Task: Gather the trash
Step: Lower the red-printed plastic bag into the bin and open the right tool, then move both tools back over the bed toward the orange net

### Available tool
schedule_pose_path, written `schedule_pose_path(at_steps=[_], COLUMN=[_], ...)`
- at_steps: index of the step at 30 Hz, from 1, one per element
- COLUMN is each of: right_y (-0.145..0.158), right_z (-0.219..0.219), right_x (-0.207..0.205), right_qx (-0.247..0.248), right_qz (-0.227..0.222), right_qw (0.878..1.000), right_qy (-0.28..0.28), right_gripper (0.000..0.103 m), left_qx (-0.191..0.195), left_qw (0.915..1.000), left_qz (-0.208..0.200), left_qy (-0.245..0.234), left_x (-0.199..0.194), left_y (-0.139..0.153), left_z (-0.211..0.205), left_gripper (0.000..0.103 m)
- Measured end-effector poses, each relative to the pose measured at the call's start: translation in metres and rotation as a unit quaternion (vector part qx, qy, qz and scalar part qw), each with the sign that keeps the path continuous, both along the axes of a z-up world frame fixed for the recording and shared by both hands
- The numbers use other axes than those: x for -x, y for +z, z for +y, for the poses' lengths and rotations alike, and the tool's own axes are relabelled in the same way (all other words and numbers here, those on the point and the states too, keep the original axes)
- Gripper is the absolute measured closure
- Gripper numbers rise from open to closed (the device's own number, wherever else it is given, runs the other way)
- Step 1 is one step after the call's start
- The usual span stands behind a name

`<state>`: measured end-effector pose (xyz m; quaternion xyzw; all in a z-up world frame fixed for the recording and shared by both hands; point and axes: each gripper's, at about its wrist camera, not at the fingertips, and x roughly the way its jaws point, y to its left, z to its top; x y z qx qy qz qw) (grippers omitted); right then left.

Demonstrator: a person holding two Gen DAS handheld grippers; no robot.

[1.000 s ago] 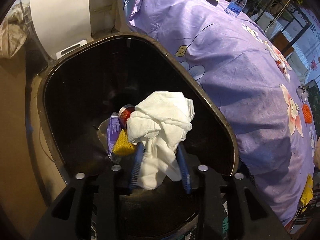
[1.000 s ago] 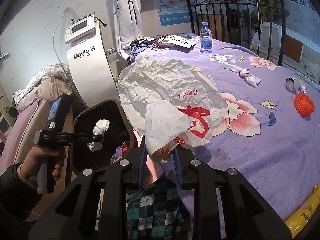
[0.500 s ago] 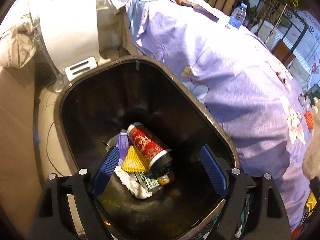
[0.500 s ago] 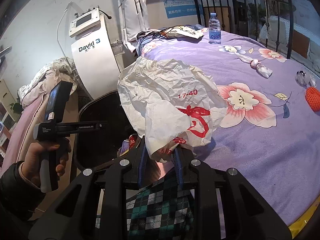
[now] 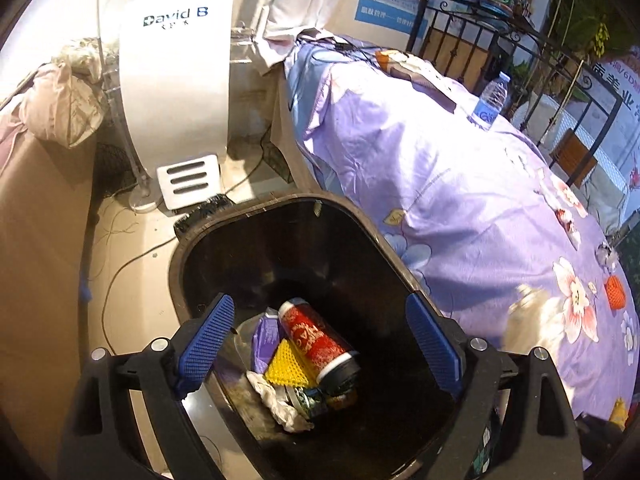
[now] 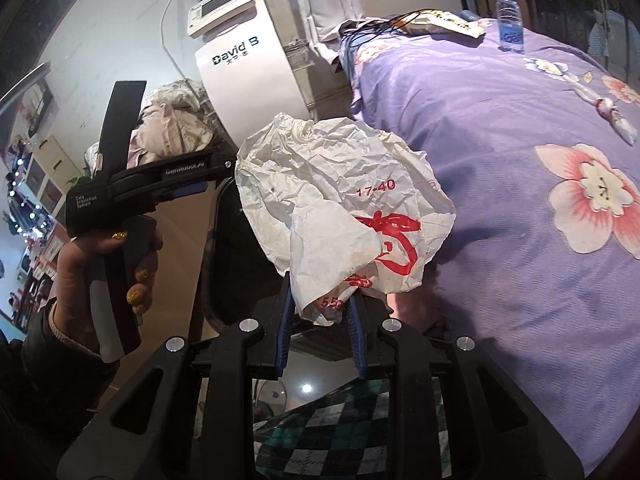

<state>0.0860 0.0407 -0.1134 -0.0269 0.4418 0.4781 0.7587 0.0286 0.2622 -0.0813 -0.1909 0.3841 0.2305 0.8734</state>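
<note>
Right gripper fingers clamped on crumpled bag, hanging just right of bin, rim near-left. Left gripper over bin, fingers opening, empty. Right hand closer.

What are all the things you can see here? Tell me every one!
trash bin: one, black, on the floor beside the bed
red can: one, in the bin
yellow mesh: one, in the bin
purple wrapper: one, in the bin
tissue: one, white, in the bin
paper bag: one, white with red print, in the right gripper
water bottle: one, clear, on the bed
orange net: one, on the bed
bedspread: one, purple, flowered
white machine: one, behind the bin
left gripper: opening, empty, above the bin
right gripper: shut on the paper bag
</note>
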Motion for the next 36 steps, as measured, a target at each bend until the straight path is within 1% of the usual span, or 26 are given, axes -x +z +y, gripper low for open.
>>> schedule_pose_path(at_steps=[4,8,13,15,21,26,28,30,32,36], right_y=[-0.005,-0.006,-0.013,-0.016,-0.025,-0.033,-0.037,-0.039,-0.038,-0.033], right_z=[0.031,0.062,0.093,0.106,0.129,0.134,0.138,0.136,0.133,0.124], right_x=[0.006,0.01,0.008,0.008,0.01,0.005,0.004,0.004,0.006,0.006], right_qx=[-0.003,-0.009,-0.008,-0.003,0.021,0.028,0.033,0.031,0.024,0.02], right_qz=[0.018,0.032,0.058,0.061,0.055,0.061,0.066,0.064,0.059,0.054], right_qw=[0.999,0.996,0.993,0.992,0.991,0.991,0.991,0.992,0.993,0.994], right_qy=[0.041,0.077,0.104,0.113,0.123,0.116,0.115,0.106,0.102,0.094], right_gripper=[0.078,0.078,0.078,0.078,0.077,0.076,0.068,0.038,0.032,0.03], left_qx=[-0.018,-0.023,-0.024,-0.021,-0.016,-0.011,-0.009,-0.011,-0.009,0.0], left_qw=[0.9994,0.9984,0.9973,0.9971,0.9964,0.9964,0.9965,0.9965,0.9966,0.9974], left_qz=[-0.023,-0.04,-0.05,-0.051,-0.056,-0.054,-0.054,-0.056,-0.056,-0.05], left_qy=[0.018,0.034,0.048,0.053,0.062,0.064,0.063,0.061,0.06,0.052], left_x=[0.007,0.012,0.016,0.018,0.022,0.021,0.021,0.021,0.021,0.018], left_y=[0.016,0.027,0.031,0.031,0.031,0.028,0.027,0.027,0.026,0.02], left_z=[0.01,0.021,0.03,0.034,0.041,0.043,0.043,0.043,0.044,0.042], left_gripper=[0.017,0.017,0.017,0.017,0.017,0.017,0.017,0.017,0.017,0.017])
